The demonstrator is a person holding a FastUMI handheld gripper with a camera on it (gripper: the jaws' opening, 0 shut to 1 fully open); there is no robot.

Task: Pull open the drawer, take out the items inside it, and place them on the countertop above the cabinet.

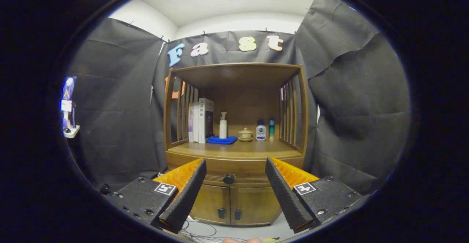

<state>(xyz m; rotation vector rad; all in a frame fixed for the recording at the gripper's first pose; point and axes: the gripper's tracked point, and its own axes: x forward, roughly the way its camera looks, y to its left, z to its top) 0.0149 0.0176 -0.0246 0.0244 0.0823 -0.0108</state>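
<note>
A wooden cabinet point(236, 155) stands ahead against the black cloth wall. Its drawer point(234, 173) is closed, with a round dark knob point(229, 179) at the middle of its front. My gripper point(234, 168) is open, some way back from the cabinet, and the knob shows between the two fingers with nothing held. The countertop point(238, 148) above the drawer is a wooden shelf under a roofed alcove. What lies inside the drawer is hidden.
On the countertop stand several books point(199, 120), a white pump bottle point(223, 125), a blue cloth point(221, 140), a small lidded pot point(245, 134) and two small bottles point(265, 130). Two lower doors point(231, 202) sit under the drawer. Cables point(199, 232) lie on the floor.
</note>
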